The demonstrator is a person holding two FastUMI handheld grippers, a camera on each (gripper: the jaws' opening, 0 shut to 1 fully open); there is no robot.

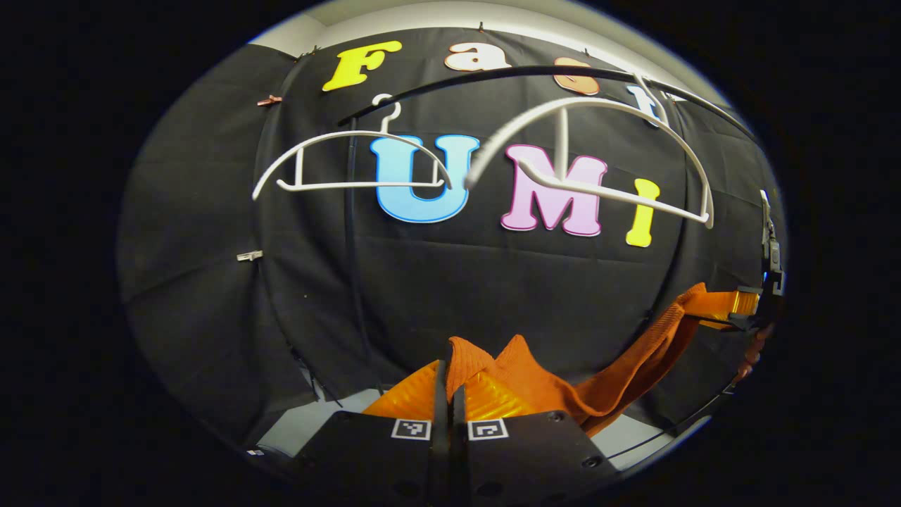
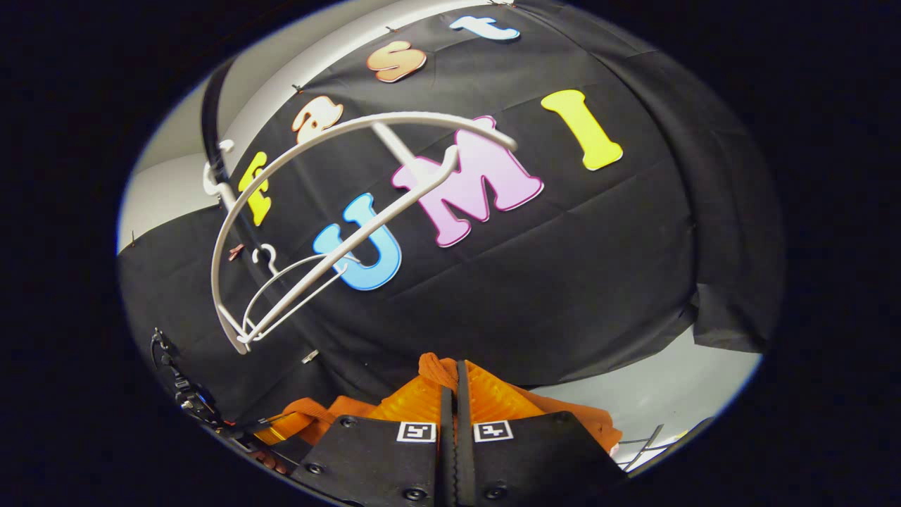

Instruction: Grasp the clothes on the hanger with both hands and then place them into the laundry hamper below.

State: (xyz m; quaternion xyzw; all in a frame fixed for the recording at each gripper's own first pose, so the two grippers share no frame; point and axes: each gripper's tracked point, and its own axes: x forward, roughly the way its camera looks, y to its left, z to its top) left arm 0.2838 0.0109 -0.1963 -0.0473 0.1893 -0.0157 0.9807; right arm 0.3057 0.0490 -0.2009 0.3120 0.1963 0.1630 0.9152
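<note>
In the left gripper view, my left gripper (image 1: 450, 394) sits at the bottom with its two fingers pressed together on a fold of the orange cloth (image 1: 556, 384). The cloth is off the hangers and stretches from my fingers across to the right edge of the view, where my right gripper (image 1: 753, 310) pinches its other end. The cloth hangs in a low, loose line between the two (it sags a bit in the middle).

Above it, two white hangers are bare. The near hanger (image 1: 605, 162) is tilted, and the far hanger (image 1: 352, 165) hangs level to its left. Both hook on a dark rail (image 1: 493, 77) near the top of the booth wall. There is a lot of open room between the hangers and the cloth.

In the right gripper view, my right gripper (image 2: 454, 391) has its fingers pressed together on the orange cloth (image 2: 577, 415) too. The near hanger (image 2: 295, 211) hangs up and to the left, well apart from the cloth. I see pale floor (image 2: 669, 394) at the lower right.
</note>
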